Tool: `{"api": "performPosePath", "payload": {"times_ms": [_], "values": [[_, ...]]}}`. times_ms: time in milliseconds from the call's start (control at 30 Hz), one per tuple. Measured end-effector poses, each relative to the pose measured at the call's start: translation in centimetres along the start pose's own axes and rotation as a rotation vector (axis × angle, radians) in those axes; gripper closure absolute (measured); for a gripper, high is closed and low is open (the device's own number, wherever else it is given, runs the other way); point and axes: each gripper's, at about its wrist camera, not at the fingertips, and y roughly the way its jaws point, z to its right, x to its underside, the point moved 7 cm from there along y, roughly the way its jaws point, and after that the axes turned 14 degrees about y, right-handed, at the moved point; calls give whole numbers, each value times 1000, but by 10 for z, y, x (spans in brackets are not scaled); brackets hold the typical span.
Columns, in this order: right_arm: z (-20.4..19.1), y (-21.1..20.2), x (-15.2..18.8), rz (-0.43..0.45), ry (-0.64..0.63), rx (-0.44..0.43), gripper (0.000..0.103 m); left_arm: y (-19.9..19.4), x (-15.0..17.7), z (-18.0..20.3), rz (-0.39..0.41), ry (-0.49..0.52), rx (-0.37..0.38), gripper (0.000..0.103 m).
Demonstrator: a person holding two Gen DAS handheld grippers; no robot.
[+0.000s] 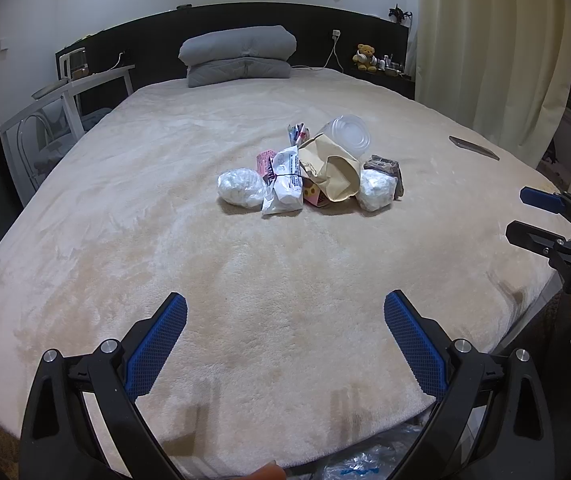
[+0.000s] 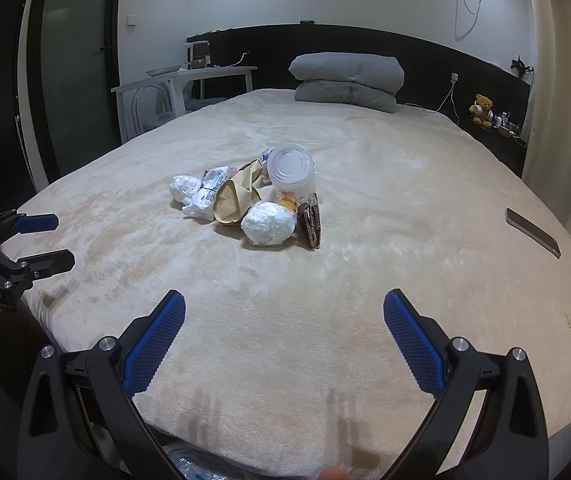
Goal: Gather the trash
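A heap of trash lies in the middle of the cream bed (image 1: 165, 240): a white plastic bundle (image 1: 241, 187), a printed white wrapper (image 1: 283, 184), a brown paper bag (image 1: 331, 172), a clear plastic cup (image 1: 349, 136), a second white bundle (image 1: 375, 190) and a dark brown packet (image 1: 385, 168). The right wrist view shows the same paper bag (image 2: 237, 196), cup (image 2: 291, 170), white bundle (image 2: 267, 224) and dark packet (image 2: 311, 220). My left gripper (image 1: 285, 312) is open over the bed's near end, well short of the heap. My right gripper (image 2: 284, 310) is open too, also holding nothing.
A dark phone (image 2: 531, 232) lies near the bed's right edge. Folded grey bedding (image 1: 239, 56) sits at the headboard. A white side table (image 1: 65, 92) stands left of the bed. Crinkled clear plastic (image 1: 365, 460) shows below the bed's foot. A curtain (image 1: 485, 40) hangs right.
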Motion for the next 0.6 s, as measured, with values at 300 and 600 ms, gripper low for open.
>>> {"api": "performPosePath", "payload": {"times_ms": [300, 600], "values": [[0, 0, 0, -3, -8, -1, 5, 2, 0, 1, -2, 1, 4, 6], [0, 4, 1, -16, -8, 2, 5, 4, 1, 0, -9, -11, 5, 6]]}}
